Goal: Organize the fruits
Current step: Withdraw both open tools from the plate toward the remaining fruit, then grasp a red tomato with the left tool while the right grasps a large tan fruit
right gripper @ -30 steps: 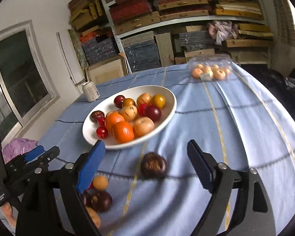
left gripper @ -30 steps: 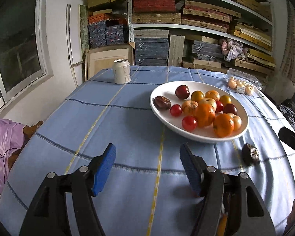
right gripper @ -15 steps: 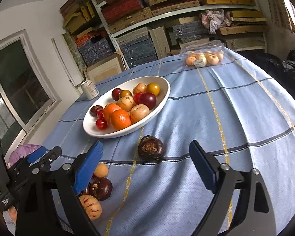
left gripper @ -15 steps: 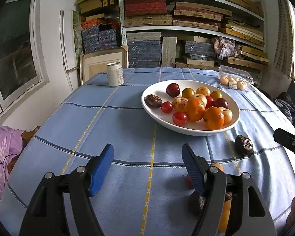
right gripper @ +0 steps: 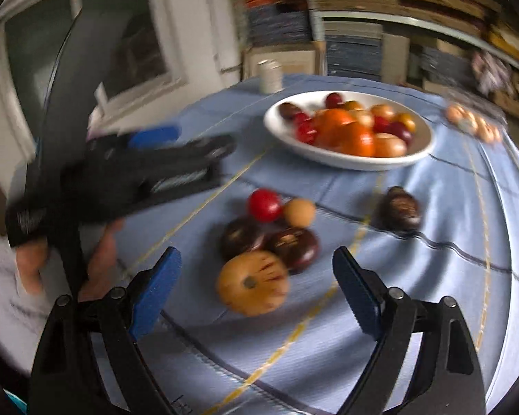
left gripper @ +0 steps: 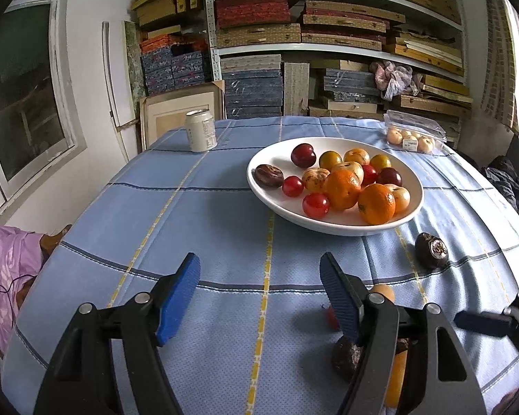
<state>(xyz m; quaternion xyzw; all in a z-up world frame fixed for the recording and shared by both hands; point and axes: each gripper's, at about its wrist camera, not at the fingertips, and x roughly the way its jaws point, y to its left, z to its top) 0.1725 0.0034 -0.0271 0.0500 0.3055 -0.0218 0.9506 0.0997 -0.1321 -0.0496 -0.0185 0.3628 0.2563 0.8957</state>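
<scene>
A white bowl (left gripper: 410, 176) (right gripper: 422, 148) full of oranges, tomatoes and plums sits on the blue tablecloth. Loose fruit lies in front of it: a tan speckled fruit (right gripper: 252, 285), two dark fruits (right gripper: 294, 245), a red tomato (right gripper: 263, 204), a small tan fruit (right gripper: 299, 211), and one dark fruit (left gripper: 431, 250) (right gripper: 399, 209) apart to the right. My right gripper (right gripper: 256, 288) is open, its jaws either side of the tan speckled fruit. My left gripper (left gripper: 259, 294) is open and empty over bare cloth; it also shows in the right wrist view (right gripper: 176, 152), at the left.
A drink can (left gripper: 200, 130) stands at the table's far left. A clear plastic box of small fruits (left gripper: 413, 135) sits at the far right. Shelves stacked with boxes stand behind the table. A window is on the left wall.
My right gripper has swung left and down from the lone dark fruit toward the cluster of loose fruits; its view is blurred. My left gripper has drawn back slightly from the bowl.
</scene>
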